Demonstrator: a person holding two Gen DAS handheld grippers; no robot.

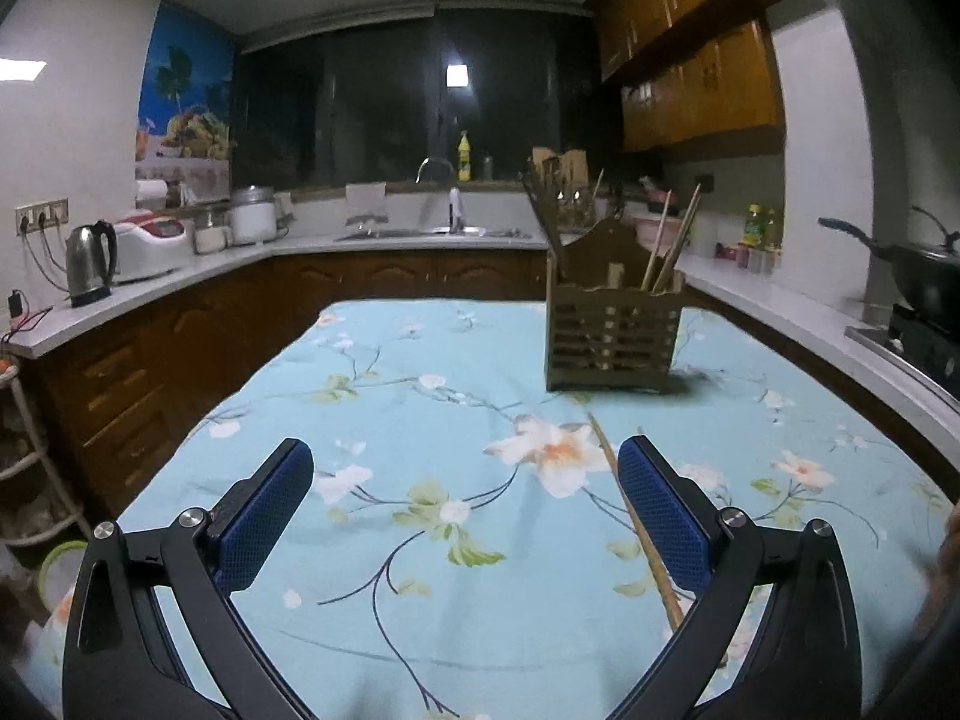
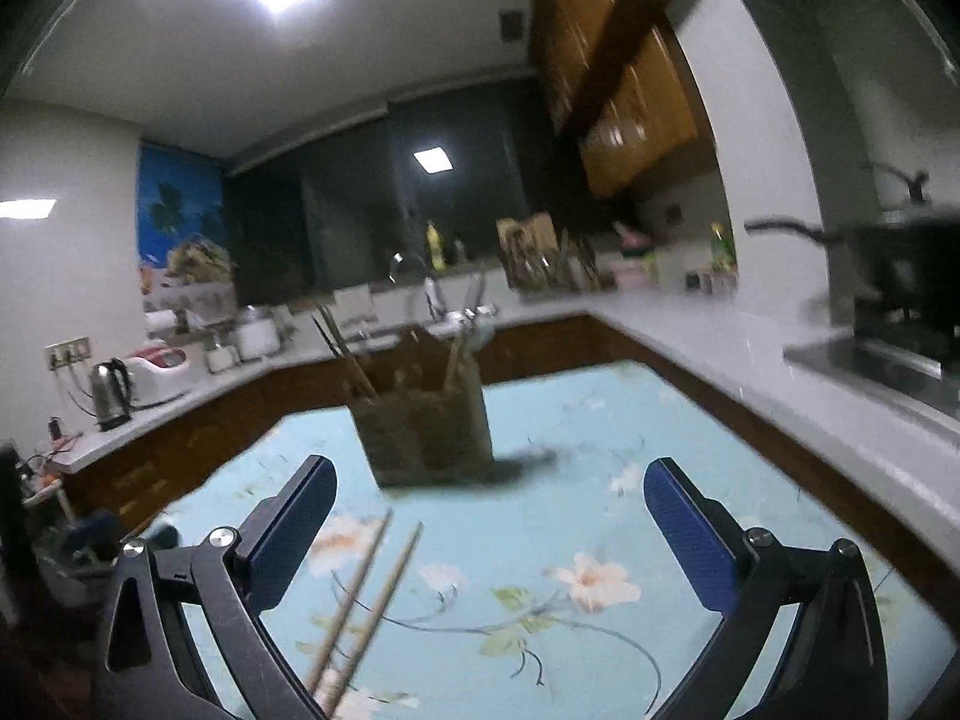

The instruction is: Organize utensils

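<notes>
A brown slatted utensil holder (image 1: 612, 330) stands on the far right part of the table, with chopsticks (image 1: 672, 246) sticking out of it. A loose wooden chopstick (image 1: 636, 516) lies on the floral cloth, passing under the right finger of my left gripper (image 1: 465, 516), which is open and holds nothing. In the right wrist view the holder (image 2: 429, 432) appears blurred ahead. Two chopsticks (image 2: 363, 594) lie side by side on the cloth near the left finger of my right gripper (image 2: 489, 528), which is open and holds nothing.
The table carries a light-blue floral cloth (image 1: 420, 420). An L-shaped counter runs around it with a kettle (image 1: 90, 261), a rice cooker (image 1: 150, 243), a sink and tap (image 1: 441, 204), and a wok (image 1: 912, 270) on the stove at right.
</notes>
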